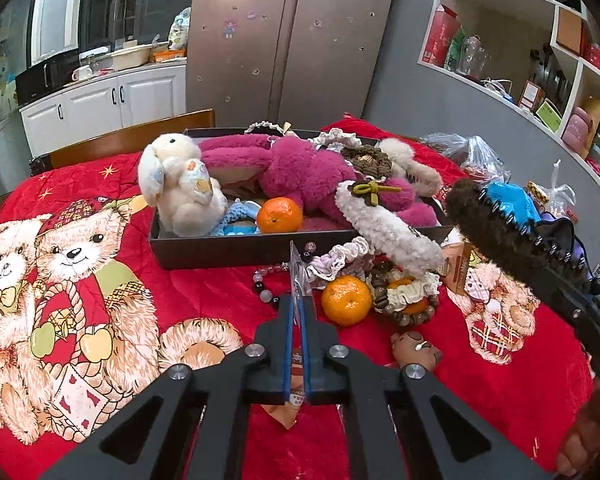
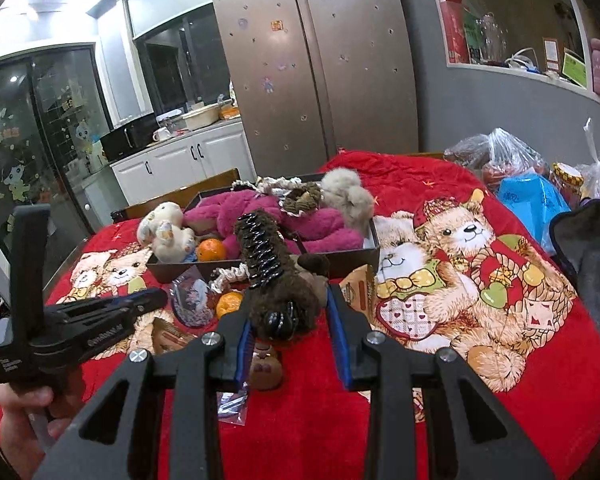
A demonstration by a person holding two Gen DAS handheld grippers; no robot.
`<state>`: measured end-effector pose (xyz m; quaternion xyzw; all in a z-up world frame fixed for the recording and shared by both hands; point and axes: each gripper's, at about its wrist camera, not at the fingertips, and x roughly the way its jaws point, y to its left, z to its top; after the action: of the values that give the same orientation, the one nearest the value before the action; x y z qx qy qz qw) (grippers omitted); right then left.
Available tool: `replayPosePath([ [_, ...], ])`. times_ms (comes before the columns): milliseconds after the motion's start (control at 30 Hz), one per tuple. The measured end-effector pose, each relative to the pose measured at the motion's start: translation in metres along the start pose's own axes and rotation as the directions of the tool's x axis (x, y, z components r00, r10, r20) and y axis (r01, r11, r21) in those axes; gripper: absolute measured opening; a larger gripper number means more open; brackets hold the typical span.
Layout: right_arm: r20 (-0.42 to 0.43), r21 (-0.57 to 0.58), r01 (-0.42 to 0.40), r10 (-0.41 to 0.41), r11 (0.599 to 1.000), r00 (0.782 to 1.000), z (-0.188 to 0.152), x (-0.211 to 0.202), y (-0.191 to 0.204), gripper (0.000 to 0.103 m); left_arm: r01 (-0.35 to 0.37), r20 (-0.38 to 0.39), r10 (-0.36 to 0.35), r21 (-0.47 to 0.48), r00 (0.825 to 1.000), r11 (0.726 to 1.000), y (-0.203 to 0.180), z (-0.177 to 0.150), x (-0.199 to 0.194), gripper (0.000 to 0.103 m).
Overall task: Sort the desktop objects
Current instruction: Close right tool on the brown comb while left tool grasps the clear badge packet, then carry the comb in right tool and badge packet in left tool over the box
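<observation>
Each black gripper [image 1: 298, 312] [image 2: 290, 320] has blue-edged fingers [image 2: 242, 344], silver screws and angular cut-out arms.

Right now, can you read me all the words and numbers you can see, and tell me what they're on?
Nothing reads clearly enough to quote.
Left gripper: white lettering on its side, too blurred.
Fridge: red-and-gold sticker with one character, too small.
Glass door: yellow characters, blurred.
Snack packet: print too small.
Green card on the shelf: unreadable.
</observation>
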<state>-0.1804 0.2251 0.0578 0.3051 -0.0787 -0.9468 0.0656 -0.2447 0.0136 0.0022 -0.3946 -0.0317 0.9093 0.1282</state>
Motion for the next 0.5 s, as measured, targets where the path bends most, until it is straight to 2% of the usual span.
replayPosePath([
  [500, 0.004, 0.018, -0.037, 0.037, 0.999, 0.999, 0.002, -0.006, -0.006, 0.033, 0.031, 0.030, -0.031, 0.014, 0.999, 0.999, -0.002, 0.007, -0.021, 0.001],
])
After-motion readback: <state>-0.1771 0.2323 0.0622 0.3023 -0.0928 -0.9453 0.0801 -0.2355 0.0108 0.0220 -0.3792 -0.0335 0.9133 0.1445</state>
